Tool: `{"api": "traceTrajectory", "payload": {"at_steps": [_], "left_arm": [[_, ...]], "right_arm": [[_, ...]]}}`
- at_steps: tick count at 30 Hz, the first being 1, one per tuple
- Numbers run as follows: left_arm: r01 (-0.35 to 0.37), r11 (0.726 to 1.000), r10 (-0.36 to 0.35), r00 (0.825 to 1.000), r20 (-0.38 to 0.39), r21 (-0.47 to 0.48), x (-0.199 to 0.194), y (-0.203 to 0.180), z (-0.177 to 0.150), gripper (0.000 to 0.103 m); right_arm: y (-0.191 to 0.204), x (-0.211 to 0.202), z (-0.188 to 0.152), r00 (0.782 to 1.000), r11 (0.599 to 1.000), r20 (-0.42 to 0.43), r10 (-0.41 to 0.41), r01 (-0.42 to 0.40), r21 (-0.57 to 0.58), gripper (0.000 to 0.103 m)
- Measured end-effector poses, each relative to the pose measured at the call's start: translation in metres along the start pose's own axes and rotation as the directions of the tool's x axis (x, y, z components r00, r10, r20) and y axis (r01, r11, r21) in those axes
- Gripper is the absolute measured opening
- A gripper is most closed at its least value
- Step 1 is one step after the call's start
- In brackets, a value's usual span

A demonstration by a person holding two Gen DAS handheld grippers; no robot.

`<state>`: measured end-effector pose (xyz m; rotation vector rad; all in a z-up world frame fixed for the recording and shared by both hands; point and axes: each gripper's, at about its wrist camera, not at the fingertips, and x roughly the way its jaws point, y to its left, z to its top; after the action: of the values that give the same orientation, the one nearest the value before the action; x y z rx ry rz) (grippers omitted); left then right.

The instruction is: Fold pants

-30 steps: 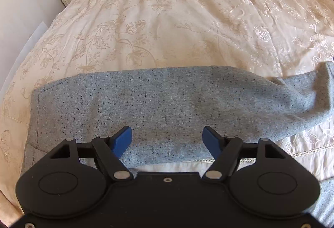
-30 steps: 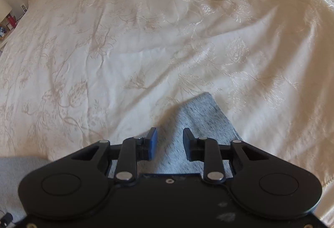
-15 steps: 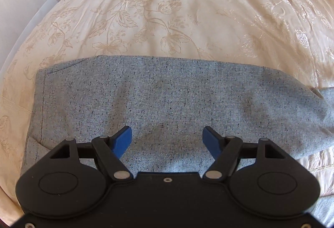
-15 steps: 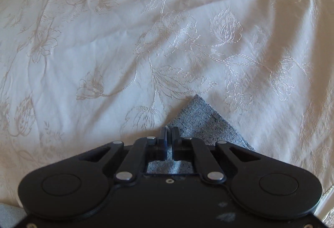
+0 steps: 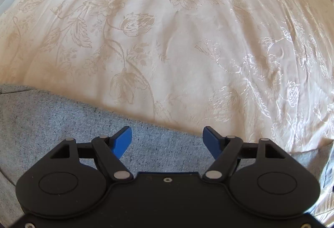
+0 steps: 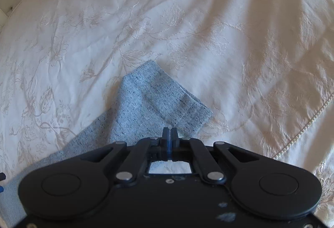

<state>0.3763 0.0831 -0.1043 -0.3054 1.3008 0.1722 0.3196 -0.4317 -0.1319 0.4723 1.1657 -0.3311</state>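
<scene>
A: Right gripper [image 6: 169, 133] first: its jaws are pressed tight together on the near edge of the grey pants [image 6: 146, 107], down at the cuff end. The ribbed cuff lies just ahead of the tips on the cream bedspread [image 6: 187, 19].

B: And the left gripper [image 5: 167, 140]? Blue fingertips [image 5: 123, 140] spread wide, nothing between them. They hover over the grey cloth near its far edge, and I can't tell whether they touch it.

A: So the pants stretch across the bed, one end pinched, the other part only shadowed. What's the risk?

B: As I judge it, that pinch looks thin. It catches just the edge of the fabric, and how many layers it holds is hidden, so a pull may drag one layer and leave the other behind.

A: Crooked fold, then.

B: Likely. Also the bedspread is wrinkled and glossy; the cloth might slide or bunch as the leg travels. And if the left closes short of the cloth, the body has no anchor and could shift with the pull.
</scene>
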Motion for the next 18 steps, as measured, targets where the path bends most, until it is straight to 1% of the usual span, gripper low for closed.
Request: {"api": "traceTrajectory", "payload": {"at_steps": [2,3,5,7,8,9,10,11,12,15,18], "left_arm": [[0.011,0.999,-0.014,0.997,-0.071,-0.036,0.017,0.0,0.012,0.076],[-0.001,0.998,-0.006,0.993,-0.115,-0.062,0.027,0.001,0.016,0.076],[-0.036,0.995,0.019,0.984,-0.177,-0.095,0.045,0.003,0.019,0.076],[-0.083,0.993,0.064,0.973,-0.22,-0.078,0.063,0.002,0.017,0.078],[-0.102,0.993,0.087,0.968,-0.233,-0.054,0.07,0.0,0.017,0.083],[-0.113,0.993,0.103,0.965,-0.24,-0.028,0.075,-0.002,0.015,0.085],[-0.122,0.992,0.115,0.965,-0.238,-0.014,0.078,-0.004,0.014,0.084],[-0.128,0.991,0.119,0.966,-0.23,-0.024,0.079,-0.003,0.012,0.081],[-0.138,0.99,0.125,0.968,-0.218,-0.044,0.076,-0.002,0.01,0.074],[-0.137,0.988,0.123,0.976,-0.182,-0.07,0.068,0.003,0.002,0.06],[-0.12,0.991,0.111,0.981,-0.162,-0.051,0.066,0.008,-0.006,0.059]], "right_arm": [[-0.003,-0.002,-0.004,0.999,0.999,0.015,0.036,-0.036,0.013,0.004],[0.0,0.0,-0.003,0.998,0.999,0.026,0.05,-0.05,0.013,0.009],[0.008,0.0,0.002,0.996,0.998,0.054,0.066,-0.066,0.005,0.014],[0.02,0.006,0.012,0.994,0.996,0.064,0.085,-0.085,-0.004,0.031],[0.026,0.009,0.018,0.994,0.996,0.066,0.087,-0.087,-0.003,0.032],[0.034,0.015,0.025,0.994,0.996,0.064,0.084,-0.084,-0.004,0.032],[0.041,0.021,0.03,0.995,0.997,0.055,0.081,-0.081,-0.005,0.033],[0.051,0.029,0.038,0.996,0.997,0.04,0.079,-0.079,-0.01,0.033],[0.06,0.038,0.044,0.997,0.998,0.03,0.068,-0.067,-0.015,0.032],[0.082,0.06,0.059,0.999,1.0,0.044,-0.001,0.001,0.007,0.032],[0.099,0.079,0.07,0.996,0.998,0.059,-0.07,0.07,0.0,0.032]]}}
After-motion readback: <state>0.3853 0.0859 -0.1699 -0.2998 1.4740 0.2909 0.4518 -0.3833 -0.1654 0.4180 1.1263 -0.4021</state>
